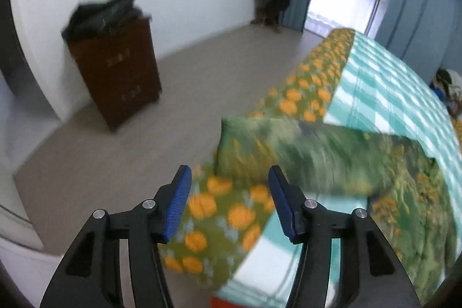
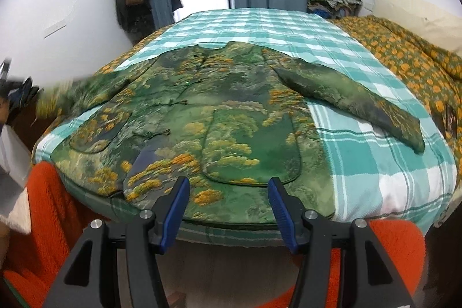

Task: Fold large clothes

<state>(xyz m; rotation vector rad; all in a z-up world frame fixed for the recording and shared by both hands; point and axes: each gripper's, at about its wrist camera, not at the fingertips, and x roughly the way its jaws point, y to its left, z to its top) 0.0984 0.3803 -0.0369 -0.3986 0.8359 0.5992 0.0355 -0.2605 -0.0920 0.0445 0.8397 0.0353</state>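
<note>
One dresser [image 1: 115, 68], left view only

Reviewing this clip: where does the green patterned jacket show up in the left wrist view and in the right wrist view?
Left wrist: green patterned jacket, blurred, right of centre, just beyond the open left gripper.
Right wrist: jacket spread flat mid-frame, one sleeve stretched right, beyond the open right gripper.
Shared landmark: the teal checked bedspread under it.

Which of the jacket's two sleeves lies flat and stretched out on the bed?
The sleeve on the right side of the green padded jacket with orange flowers, stretched across the teal checked bedsheet. The other sleeve is a blur at the bed's left edge.
</note>
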